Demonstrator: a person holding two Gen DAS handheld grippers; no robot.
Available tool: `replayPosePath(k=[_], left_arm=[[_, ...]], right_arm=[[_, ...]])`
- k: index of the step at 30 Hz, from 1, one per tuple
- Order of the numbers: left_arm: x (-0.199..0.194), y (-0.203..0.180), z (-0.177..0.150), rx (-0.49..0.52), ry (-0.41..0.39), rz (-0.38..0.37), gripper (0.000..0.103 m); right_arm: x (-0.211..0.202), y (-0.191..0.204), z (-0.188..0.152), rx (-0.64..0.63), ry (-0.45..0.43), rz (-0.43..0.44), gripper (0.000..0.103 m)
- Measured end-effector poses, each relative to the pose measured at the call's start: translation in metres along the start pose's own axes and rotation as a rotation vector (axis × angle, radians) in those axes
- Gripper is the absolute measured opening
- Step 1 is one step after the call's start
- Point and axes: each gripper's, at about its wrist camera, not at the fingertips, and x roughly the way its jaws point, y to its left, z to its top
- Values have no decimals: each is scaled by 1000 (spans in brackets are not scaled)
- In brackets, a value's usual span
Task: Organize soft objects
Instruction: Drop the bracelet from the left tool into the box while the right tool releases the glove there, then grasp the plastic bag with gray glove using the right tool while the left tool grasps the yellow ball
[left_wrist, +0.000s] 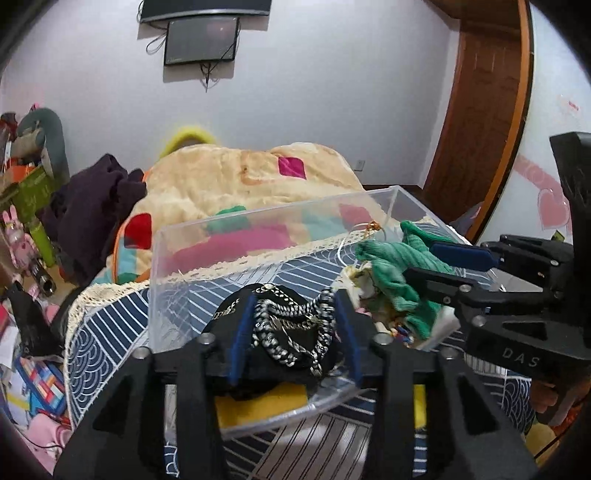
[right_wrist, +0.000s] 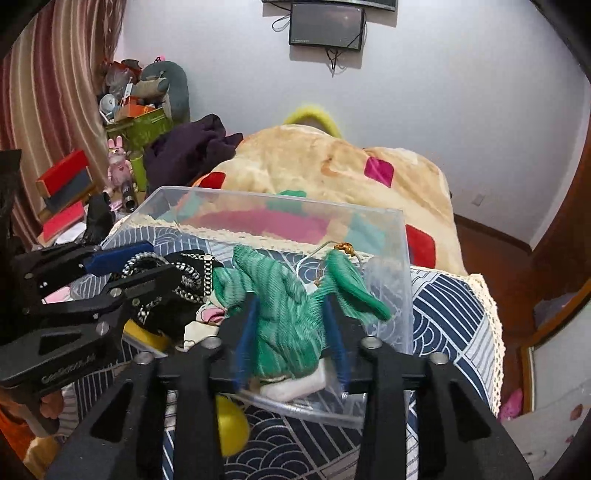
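Now green cloth (right_wrist: 284, 321) between right tool (right_wrist: 291, 332) pads.

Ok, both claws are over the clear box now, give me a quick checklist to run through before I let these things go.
1. Left claw gripping the black chain-trimmed piece: ok, pads on both sides.
2. Right claw gripping the green knit item: ok.
3. Both items over the clear box interior: ok; whether they rest on its floor, cannot tell.
4. Claws apart from each other: ok, though close.
5. Box sitting flat on the patterned blue cover: cannot tell; its near edge looks lifted or overhanging.
6. Green item's cord with gold knot free of the box wall: cannot tell.
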Motion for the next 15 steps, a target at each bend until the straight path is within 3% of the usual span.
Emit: replayPosePath(k=[7,9,15], left_arm=[[-31,-4,-2,14,-38,-11,57],[-43,-5,-3,17,-55,-14,62],[-76,-6,-10,9,-96,-27,82]], right_arm=[[-16,-2,-4,3,-31,10,43],[-27,-3,-5,7,-58,10,57],[-59,-1,-10,7,-137,15,71]])
